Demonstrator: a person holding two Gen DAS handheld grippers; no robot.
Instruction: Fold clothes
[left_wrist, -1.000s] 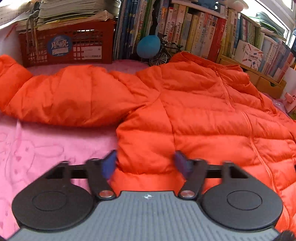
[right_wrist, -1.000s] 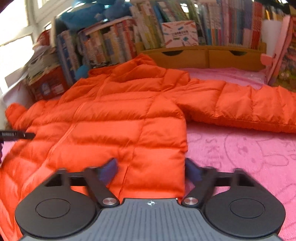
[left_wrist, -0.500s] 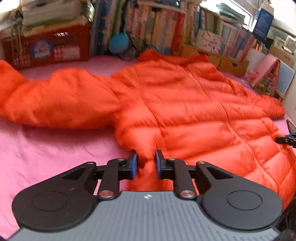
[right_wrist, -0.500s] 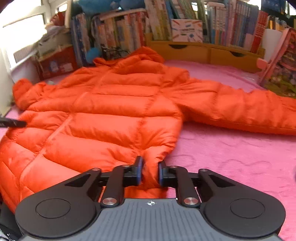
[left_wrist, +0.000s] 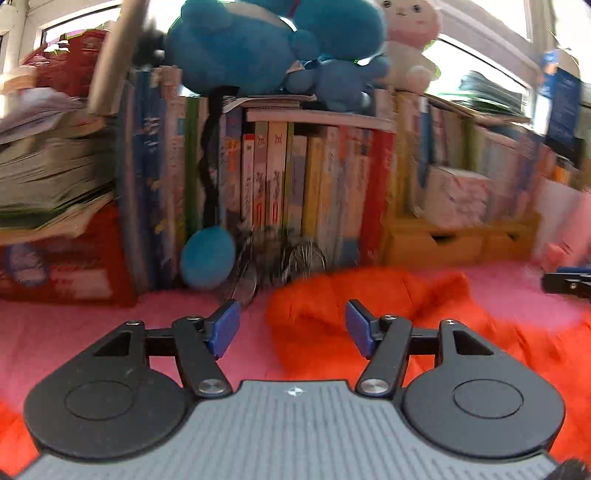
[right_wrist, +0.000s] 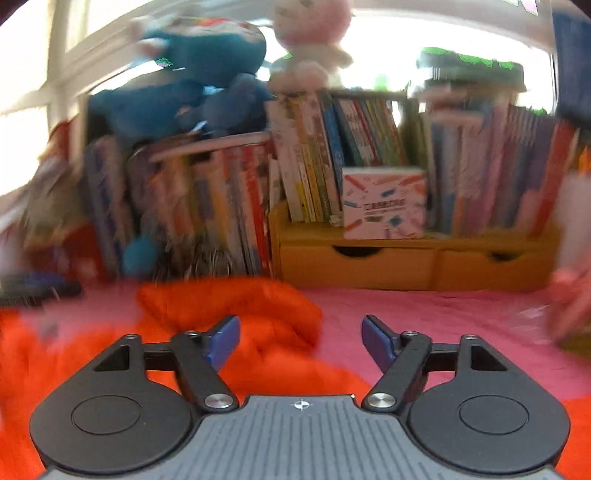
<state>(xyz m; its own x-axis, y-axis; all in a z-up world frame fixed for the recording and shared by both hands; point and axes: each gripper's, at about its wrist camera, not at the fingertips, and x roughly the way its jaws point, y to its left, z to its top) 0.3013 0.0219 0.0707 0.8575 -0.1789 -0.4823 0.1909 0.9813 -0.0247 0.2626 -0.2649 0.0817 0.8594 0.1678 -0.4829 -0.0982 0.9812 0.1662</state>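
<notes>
Lying on the pink cover (left_wrist: 110, 332) of the bed, the orange padded jacket (left_wrist: 369, 295) was bunched low in both wrist views, its folds blurred. At the far left of the left wrist view, a red crate (left_wrist: 66, 273) stood under a stack of papers (left_wrist: 48, 177). A row of upright books (left_wrist: 280, 184) ran behind it, with a blue plush toy (left_wrist: 258, 44) and a pink-and-white plush toy (left_wrist: 410, 29) on top. A blue ball (left_wrist: 207, 258) sat at the foot of the books.

The left hand-held gripper (left_wrist: 291, 328) was above the jacket's left edge. Its jaws were apart and opening, and its blue pads (left_wrist: 223, 326) pressed on nothing. Jacket fabric showed behind the gap, but whether it was level with the pads could not be told.

In the right wrist view, a wooden drawer unit (right_wrist: 406, 262) carried more books and a patterned white box (right_wrist: 384, 201). The right hand-held gripper (right_wrist: 301, 339) was over the jacket's right edge. Its jaws were likewise apart and opening, with nothing clamped; orange fabric and pink cover showed beyond the gap.
</notes>
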